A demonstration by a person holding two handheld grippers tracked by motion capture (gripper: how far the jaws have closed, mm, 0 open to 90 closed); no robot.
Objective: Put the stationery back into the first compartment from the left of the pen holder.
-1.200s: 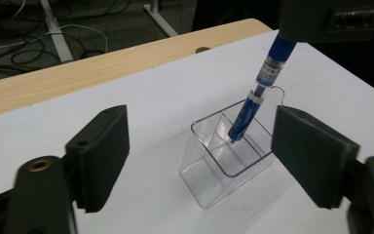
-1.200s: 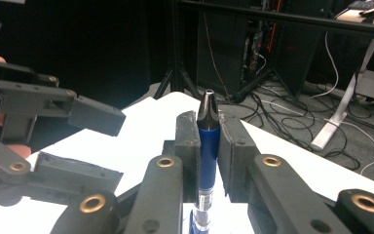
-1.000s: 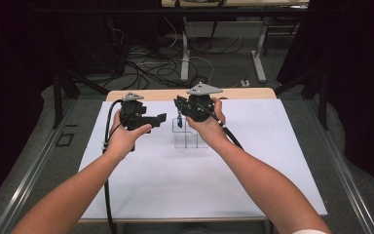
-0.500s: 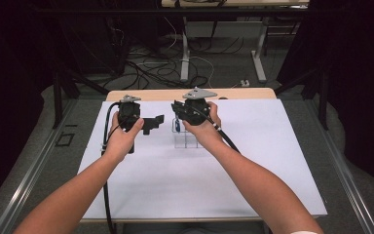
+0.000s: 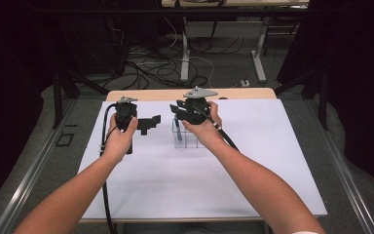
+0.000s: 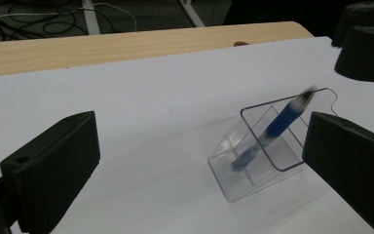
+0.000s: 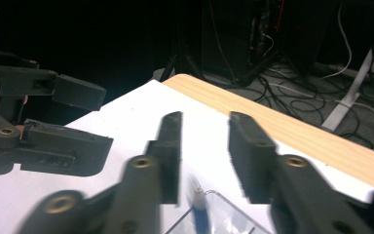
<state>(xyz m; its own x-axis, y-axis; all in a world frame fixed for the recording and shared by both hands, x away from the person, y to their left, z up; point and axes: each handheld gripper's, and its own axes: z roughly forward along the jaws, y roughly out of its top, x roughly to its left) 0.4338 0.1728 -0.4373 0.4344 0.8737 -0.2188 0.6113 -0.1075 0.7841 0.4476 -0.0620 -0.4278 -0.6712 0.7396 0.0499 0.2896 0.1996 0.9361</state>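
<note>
One blue pen [image 6: 276, 127] leans tilted inside one clear plastic holder [image 6: 253, 183], its lower end down in a compartment and its top resting near the holder's rim; in the left gripper view it is blurred. The holder stands on the white sheet [image 5: 185, 180] that covers the table [image 5: 141, 94], nearer the far edge than the near one and about midway between the left and right edges.

Two grippers are in hand. To the left of the holder, the left gripper [image 5: 147, 124] hovers with its two jaws spread wide and nothing between them; in its own view the holder sits between the jaws but farther off, untouched. Directly over the holder, the right gripper [image 5: 179, 113] points down at the pen. Its two jaws have just been opening and now stand apart, with the pen's top [image 7: 198, 201] below the gap and neither pad pressing on it.

One cable [image 5: 105, 195] trails from the left gripper toward the table's near edge.
</note>
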